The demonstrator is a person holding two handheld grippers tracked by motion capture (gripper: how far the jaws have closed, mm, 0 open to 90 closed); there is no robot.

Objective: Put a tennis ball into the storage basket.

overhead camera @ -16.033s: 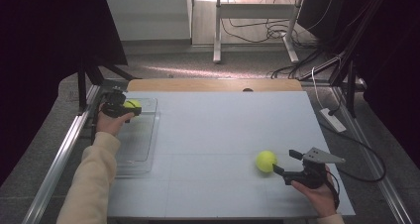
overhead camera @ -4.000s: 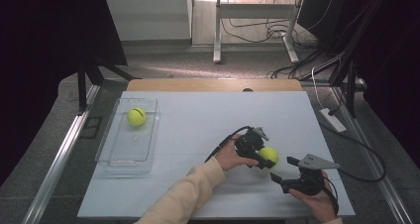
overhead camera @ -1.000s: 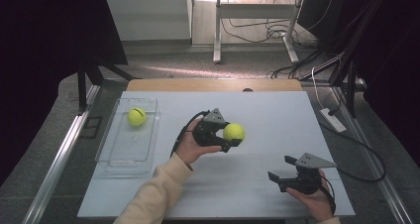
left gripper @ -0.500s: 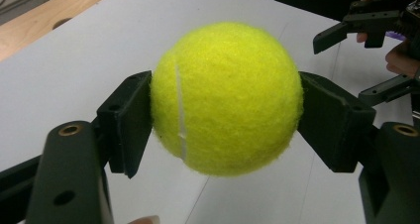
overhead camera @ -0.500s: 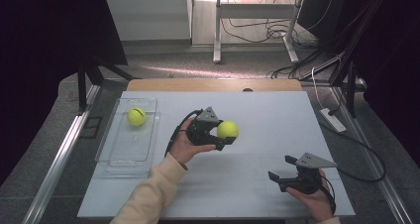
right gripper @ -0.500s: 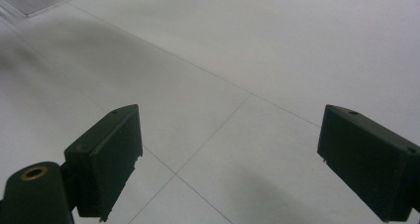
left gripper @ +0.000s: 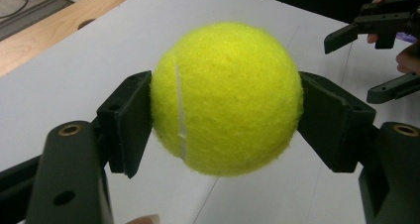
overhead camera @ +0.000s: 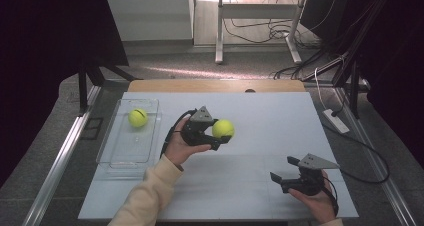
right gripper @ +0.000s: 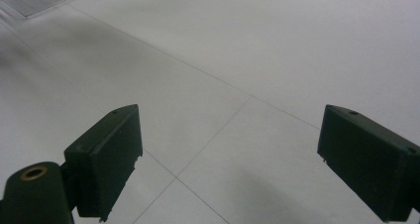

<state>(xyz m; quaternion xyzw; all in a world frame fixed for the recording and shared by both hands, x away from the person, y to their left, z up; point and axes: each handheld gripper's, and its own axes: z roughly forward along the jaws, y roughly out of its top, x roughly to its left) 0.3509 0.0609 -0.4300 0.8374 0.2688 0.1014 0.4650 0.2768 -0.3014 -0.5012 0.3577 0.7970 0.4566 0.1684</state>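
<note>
Far left of bench (overhead camera: 260, 111): clear tray (overhead camera: 117, 153), long side running front to back. 1 tennis ball, call it ball 1 (overhead camera: 137, 117), sits in the tray's far end, touching nothing else.

Left gripper (overhead camera: 218, 134) is just right of the tray, over the bench's middle, held in the left hand (overhead camera: 181, 147), cream sleeve (overhead camera: 142, 201) coming in from the bottom edge. Grey 3-cornered plate on top, cable looping off its left side. Jaws point right and are clamped on ball 2 (overhead camera: 223, 129). The left gripper view confirms it: both black pads press flat against opposite sides of ball 2 (left gripper: 227, 97), white seam facing the camera on its left half. White surface shows beneath the ball in that view, so it looks clear of the bench, held in the air. A wooden strip runs along the bench's far edge, with a dark hole in it.

Right gripper (overhead camera: 282, 171) is near the front right of the bench, well apart from ball 2, in the right hand (overhead camera: 315, 201). Jaws point left and stand wide open, nothing between them. The right gripper view shows the same: 2 pads far apart with bare white bench (right gripper: 237, 60) and its seam lines between. This gripper (left gripper: 364, 60) also shows at top right of the left gripper view, jaws apart.
</note>
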